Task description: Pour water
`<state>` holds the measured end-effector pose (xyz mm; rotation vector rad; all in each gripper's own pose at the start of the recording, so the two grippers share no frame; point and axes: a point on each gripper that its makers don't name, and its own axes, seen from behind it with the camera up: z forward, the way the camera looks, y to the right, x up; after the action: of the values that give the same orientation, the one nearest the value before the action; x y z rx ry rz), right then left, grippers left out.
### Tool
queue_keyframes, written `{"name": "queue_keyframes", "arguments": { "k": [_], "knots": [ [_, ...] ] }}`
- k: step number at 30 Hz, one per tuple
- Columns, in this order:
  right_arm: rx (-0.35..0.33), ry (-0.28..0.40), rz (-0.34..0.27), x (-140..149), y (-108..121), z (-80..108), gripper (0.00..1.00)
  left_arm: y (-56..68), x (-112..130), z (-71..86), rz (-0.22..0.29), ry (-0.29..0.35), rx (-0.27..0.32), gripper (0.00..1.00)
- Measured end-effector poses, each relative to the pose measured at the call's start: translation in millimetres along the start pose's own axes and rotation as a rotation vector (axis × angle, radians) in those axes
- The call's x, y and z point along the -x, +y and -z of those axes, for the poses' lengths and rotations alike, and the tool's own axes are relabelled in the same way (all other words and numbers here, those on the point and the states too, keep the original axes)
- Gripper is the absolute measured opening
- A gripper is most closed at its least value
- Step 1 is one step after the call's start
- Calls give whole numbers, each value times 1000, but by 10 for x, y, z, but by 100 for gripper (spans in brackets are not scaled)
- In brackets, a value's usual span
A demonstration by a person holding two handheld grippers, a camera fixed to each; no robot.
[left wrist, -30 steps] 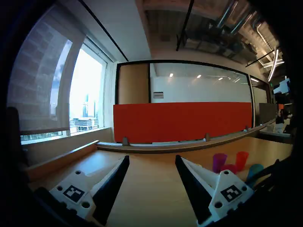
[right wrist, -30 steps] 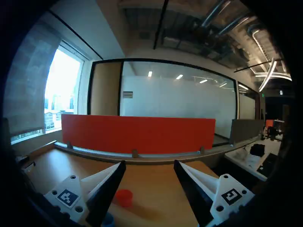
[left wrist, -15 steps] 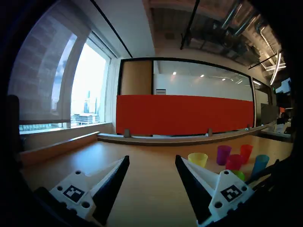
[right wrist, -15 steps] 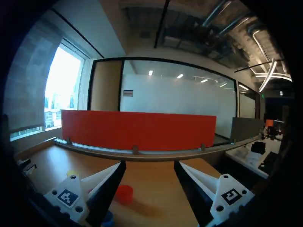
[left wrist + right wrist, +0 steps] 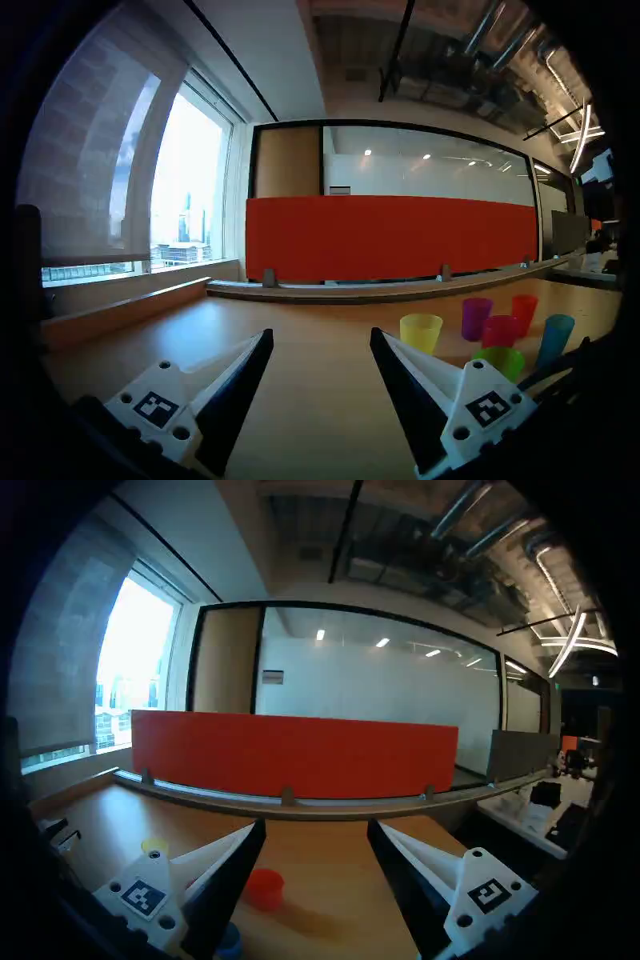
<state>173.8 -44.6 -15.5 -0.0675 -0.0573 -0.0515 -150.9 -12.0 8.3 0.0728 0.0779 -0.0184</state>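
Observation:
In the left gripper view my left gripper (image 5: 320, 340) stands open above the wooden desk (image 5: 320, 400), nothing between its fingers. Off to its right stands a cluster of plastic cups: yellow (image 5: 420, 332), purple (image 5: 476, 318), magenta (image 5: 501, 330), red (image 5: 524, 314), blue (image 5: 556, 338) and green (image 5: 499, 362), partly behind the right finger. In the right gripper view my right gripper (image 5: 316, 828) is open too, over the desk (image 5: 336, 904). A red cup (image 5: 264, 890) sits just beyond its left finger, a yellow rim (image 5: 154, 846) peeks over that finger, and a blue cup (image 5: 230, 942) shows at the bottom edge.
An orange partition panel (image 5: 392, 238) runs along the desk's far edge, with a wooden ledge (image 5: 120, 316) and window (image 5: 180, 200) on the left. In the right gripper view a neighbouring desk (image 5: 532, 816) with dark items lies at the right.
The left gripper view has tilted down and swung right, bringing the yellow, green and blue cups into sight. The right gripper view barely shifted; a yellow rim appeared over its left finger.

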Motion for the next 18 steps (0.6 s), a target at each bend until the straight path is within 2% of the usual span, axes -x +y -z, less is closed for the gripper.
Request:
{"name": "queue_keyframes", "arguments": {
  "k": [6,18],
  "knots": [
    [2,-2,4,-2,6,37,98,-78,63,-18,1,-25,-17,89],
    [-8,-2,8,-18,-38,46,98,-64,90,-34,-4,-32,-17,89]
  ]
}}
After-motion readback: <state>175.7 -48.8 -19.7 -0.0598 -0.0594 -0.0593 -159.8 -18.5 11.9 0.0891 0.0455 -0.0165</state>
